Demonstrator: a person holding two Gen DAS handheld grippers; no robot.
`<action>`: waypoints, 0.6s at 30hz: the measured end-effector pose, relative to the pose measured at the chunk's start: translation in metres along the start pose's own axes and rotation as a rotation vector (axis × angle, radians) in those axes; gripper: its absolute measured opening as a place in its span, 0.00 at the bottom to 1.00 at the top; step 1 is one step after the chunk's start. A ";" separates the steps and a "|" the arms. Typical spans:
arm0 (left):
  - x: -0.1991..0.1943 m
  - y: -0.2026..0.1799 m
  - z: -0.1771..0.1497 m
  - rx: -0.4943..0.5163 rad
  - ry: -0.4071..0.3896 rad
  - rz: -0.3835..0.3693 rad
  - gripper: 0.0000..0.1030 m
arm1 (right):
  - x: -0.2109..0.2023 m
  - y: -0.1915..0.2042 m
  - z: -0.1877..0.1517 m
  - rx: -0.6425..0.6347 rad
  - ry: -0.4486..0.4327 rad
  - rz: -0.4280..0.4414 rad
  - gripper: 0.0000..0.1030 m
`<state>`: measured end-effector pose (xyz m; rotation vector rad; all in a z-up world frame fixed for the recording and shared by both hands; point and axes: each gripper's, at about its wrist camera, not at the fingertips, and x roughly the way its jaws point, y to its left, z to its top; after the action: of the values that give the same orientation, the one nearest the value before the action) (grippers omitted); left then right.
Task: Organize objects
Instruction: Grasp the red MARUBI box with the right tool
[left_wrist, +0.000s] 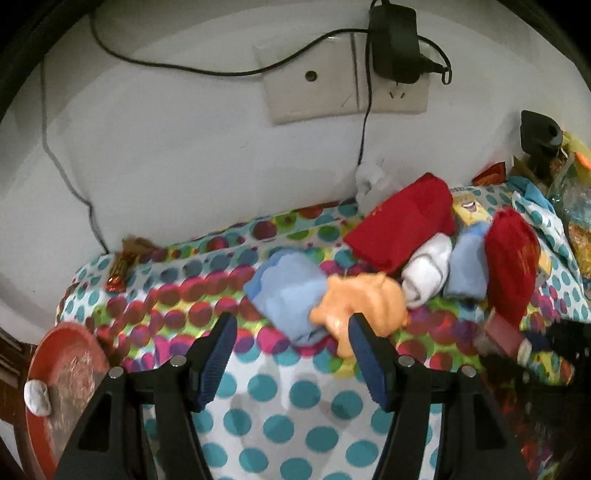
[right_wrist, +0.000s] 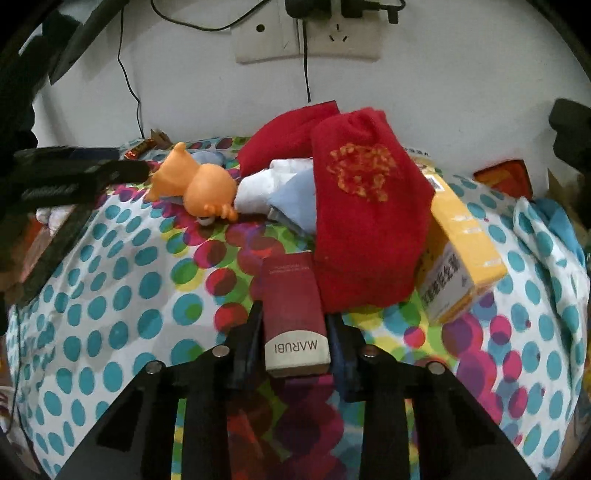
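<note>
Right gripper (right_wrist: 295, 325) clamped on dark red rectangular MARUBI box (right_wrist: 293, 306).
Left gripper (left_wrist: 291, 343) released, jaws apart, orange plastic toy figure (left_wrist: 360, 301) just beyond on dotted cloth (left_wrist: 280, 398).

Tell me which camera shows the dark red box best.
The right wrist view. There the dark red box sits centred between the right gripper pads, which press its sides, and its white end with lettering is readable. The left wrist view shows only a blurred sliver of it at the right edge, below a red sock.
</note>
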<state>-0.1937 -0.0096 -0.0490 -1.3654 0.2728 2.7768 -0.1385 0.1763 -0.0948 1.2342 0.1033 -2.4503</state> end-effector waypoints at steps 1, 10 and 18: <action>0.003 -0.002 0.004 0.011 -0.003 0.001 0.63 | -0.003 0.000 -0.003 0.006 -0.002 0.011 0.28; 0.005 -0.019 0.042 0.093 -0.032 -0.045 0.65 | -0.006 0.012 -0.012 -0.018 -0.013 0.005 0.28; 0.023 -0.046 0.020 0.120 0.081 -0.093 0.70 | -0.006 0.012 -0.012 -0.020 -0.012 0.001 0.28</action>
<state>-0.2183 0.0379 -0.0616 -1.4250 0.3631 2.5893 -0.1217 0.1698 -0.0965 1.2105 0.1231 -2.4493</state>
